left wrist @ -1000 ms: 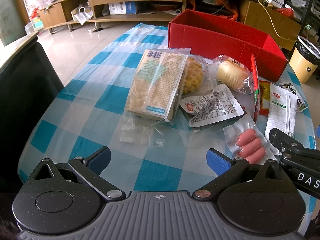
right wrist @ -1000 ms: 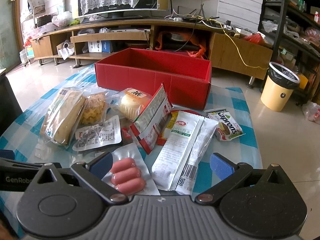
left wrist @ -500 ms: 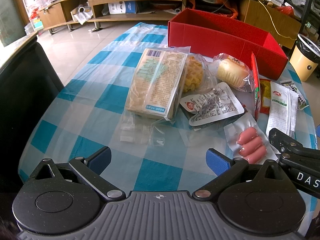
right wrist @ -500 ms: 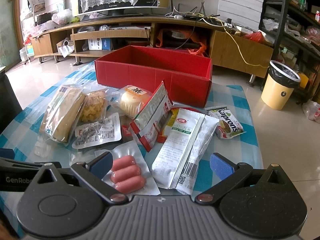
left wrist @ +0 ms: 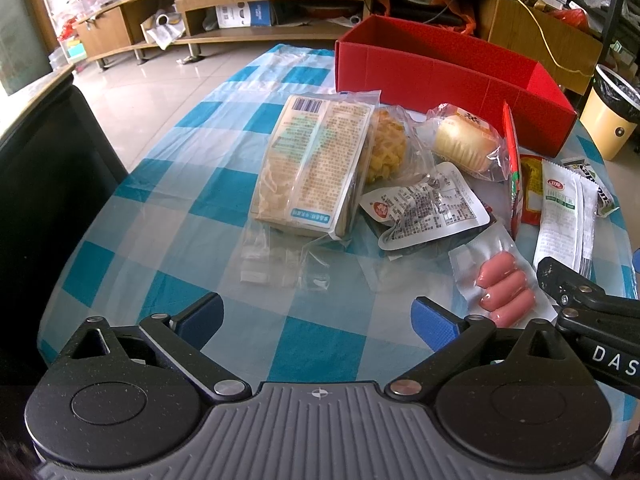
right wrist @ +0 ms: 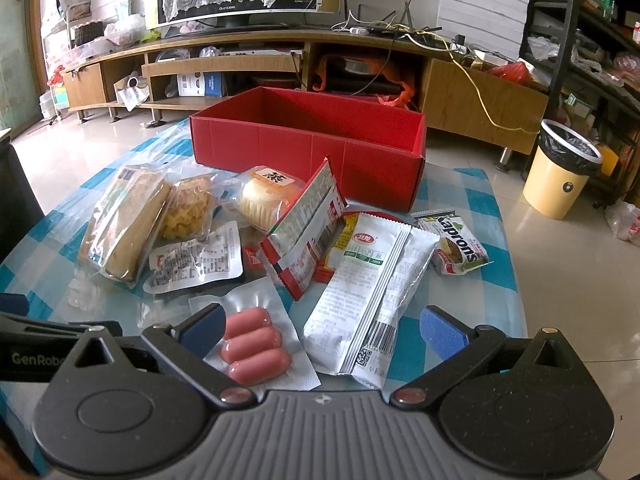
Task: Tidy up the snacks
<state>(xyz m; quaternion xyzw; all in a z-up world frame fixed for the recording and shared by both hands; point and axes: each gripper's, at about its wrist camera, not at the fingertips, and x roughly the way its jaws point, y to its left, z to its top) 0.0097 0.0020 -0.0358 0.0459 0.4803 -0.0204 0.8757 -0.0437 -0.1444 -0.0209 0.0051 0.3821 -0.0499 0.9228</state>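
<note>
Several wrapped snacks lie on a blue-checked table in front of an open red box [left wrist: 452, 76] [right wrist: 308, 140]. A long biscuit pack [left wrist: 312, 168] [right wrist: 124, 224], a waffle [left wrist: 386, 152], a bun [left wrist: 464, 142] [right wrist: 268, 200], a sausage pack [left wrist: 504, 292] [right wrist: 256, 344], a white sachet [left wrist: 560, 208] [right wrist: 372, 288] and a Kaprons wafer [right wrist: 456, 244] are in view. My left gripper [left wrist: 316, 316] is open and empty, short of the biscuit pack. My right gripper [right wrist: 320, 330] is open and empty, low over the sausage pack and sachet.
A red-edged packet [right wrist: 308, 236] stands tilted among the snacks. A yellow bin [right wrist: 560, 168] stands on the floor at the right. A dark chair [left wrist: 44, 184] is at the table's left. A low wooden TV cabinet [right wrist: 240, 72] runs behind.
Both grippers have eased slightly forward toward the snacks. Nothing was taken hold of and the snacks have not moved.
</note>
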